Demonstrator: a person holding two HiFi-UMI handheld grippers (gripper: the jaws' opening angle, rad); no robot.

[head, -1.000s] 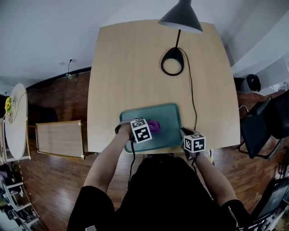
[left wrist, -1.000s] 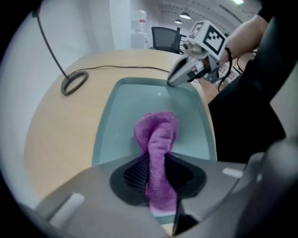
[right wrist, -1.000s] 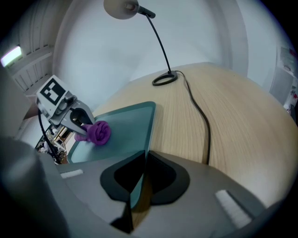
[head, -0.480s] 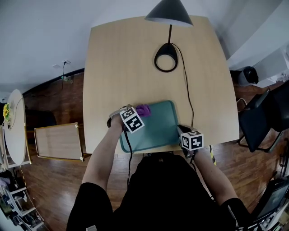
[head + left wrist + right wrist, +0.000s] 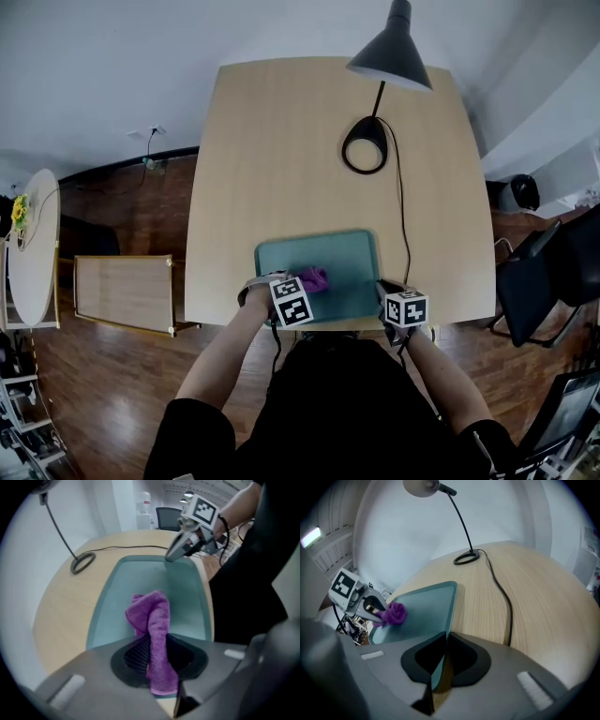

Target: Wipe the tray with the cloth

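A teal tray [image 5: 347,262] lies at the near edge of the wooden table [image 5: 281,159]. A purple cloth [image 5: 316,277] rests near its middle, bunched and hanging from my left gripper [image 5: 302,286], which is shut on it and points steeply down. In the left gripper view the cloth [image 5: 152,620] runs up between the jaws over the tray [image 5: 183,588]. My right gripper [image 5: 386,291] sits at the tray's near right corner. In the right gripper view, my right gripper [image 5: 443,651] is shut on the thin rim of the tray [image 5: 426,604].
A black desk lamp with a ring base [image 5: 364,145] stands at the back of the table. Its cable [image 5: 401,216] runs along the tray's right side to the near edge. Black chairs [image 5: 553,262] stand to the right, a low wooden table [image 5: 122,291] to the left.
The left gripper swept the cloth to the tray's far left part, then drew it back toward the middle. The right gripper stayed on the tray's corner.
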